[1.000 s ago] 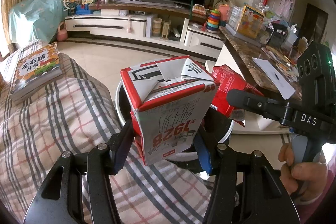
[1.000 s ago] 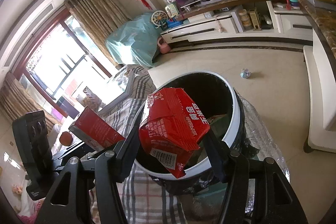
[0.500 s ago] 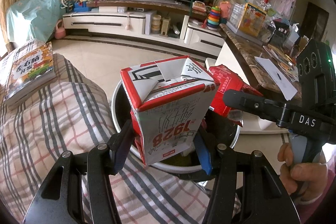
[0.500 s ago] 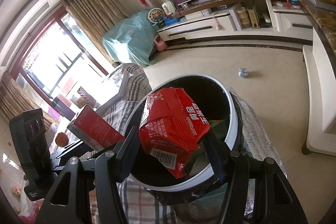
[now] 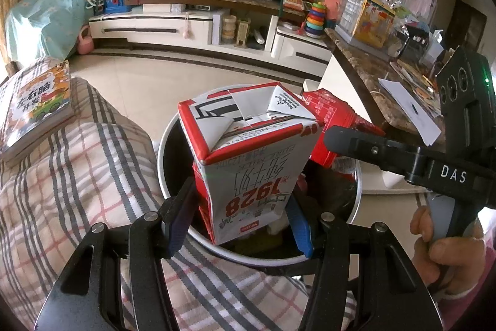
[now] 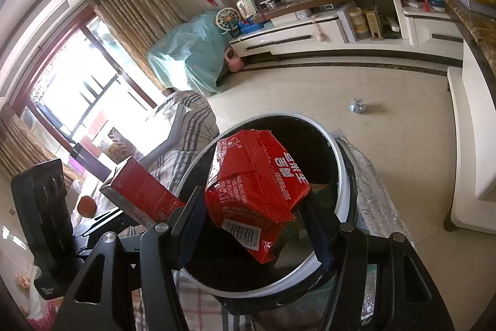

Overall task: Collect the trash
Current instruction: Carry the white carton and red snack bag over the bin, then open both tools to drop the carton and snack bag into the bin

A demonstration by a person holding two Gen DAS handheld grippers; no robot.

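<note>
Red-and-white cardboard milk carton (image 5: 248, 163) pinched by left tongs (image 5: 238, 222), crumpled red foil wrapper (image 6: 254, 191) by right tongs (image 6: 251, 231), above round white-rimmed black bin (image 6: 338, 163).

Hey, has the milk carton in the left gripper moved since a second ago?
Yes. The milk carton, clamped in the left gripper, has travelled from over the plaid sofa cover to above the trash bin.

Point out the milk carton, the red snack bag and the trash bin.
milk carton (image 5: 248, 163), left wrist view, its printed side.
red snack bag (image 6: 251, 185), right wrist view, its crumpled front.
trash bin (image 6: 339, 176), right wrist view, its white rim.
</note>
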